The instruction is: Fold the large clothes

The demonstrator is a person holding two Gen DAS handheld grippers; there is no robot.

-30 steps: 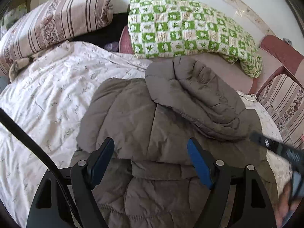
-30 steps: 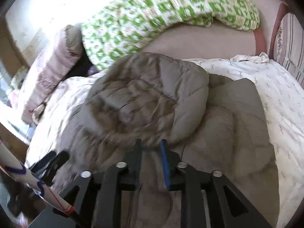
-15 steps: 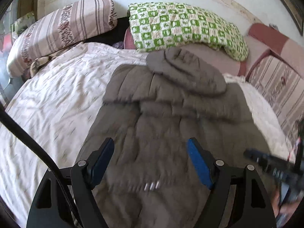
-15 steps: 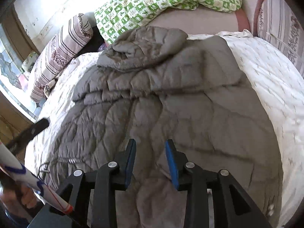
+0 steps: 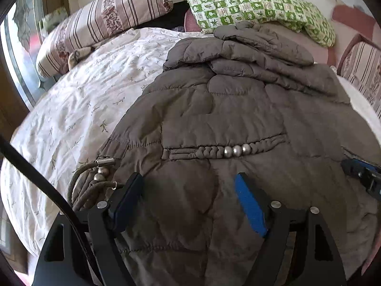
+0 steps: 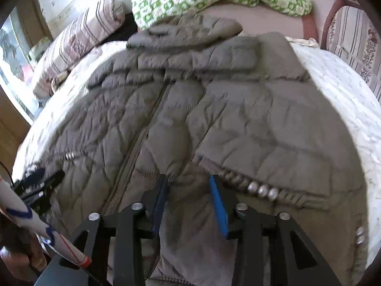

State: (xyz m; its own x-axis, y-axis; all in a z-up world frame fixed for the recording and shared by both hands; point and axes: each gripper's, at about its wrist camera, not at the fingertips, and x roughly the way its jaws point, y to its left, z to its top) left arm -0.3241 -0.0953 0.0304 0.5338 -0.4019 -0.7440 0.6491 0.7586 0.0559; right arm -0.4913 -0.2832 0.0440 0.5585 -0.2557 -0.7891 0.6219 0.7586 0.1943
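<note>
Where floral sheet [image 5: 78,109] shows, puffy quilted jacket [image 5: 238,109], silver beads [image 5: 235,150]

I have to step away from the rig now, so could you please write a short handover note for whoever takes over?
Left gripper: open, holding nothing, low over the near part of the jacket.
Right gripper: jaws have just been opening, nothing between the pads, over the jacket's lower front.
Jacket: spread front-up on the bed, hood toward the pillows, drawcord bunched at its left edge.
Done: jacket laid out, sleeves apparently tucked in.
Left: grip the near hem, probably fold it toward the hood.
</note>
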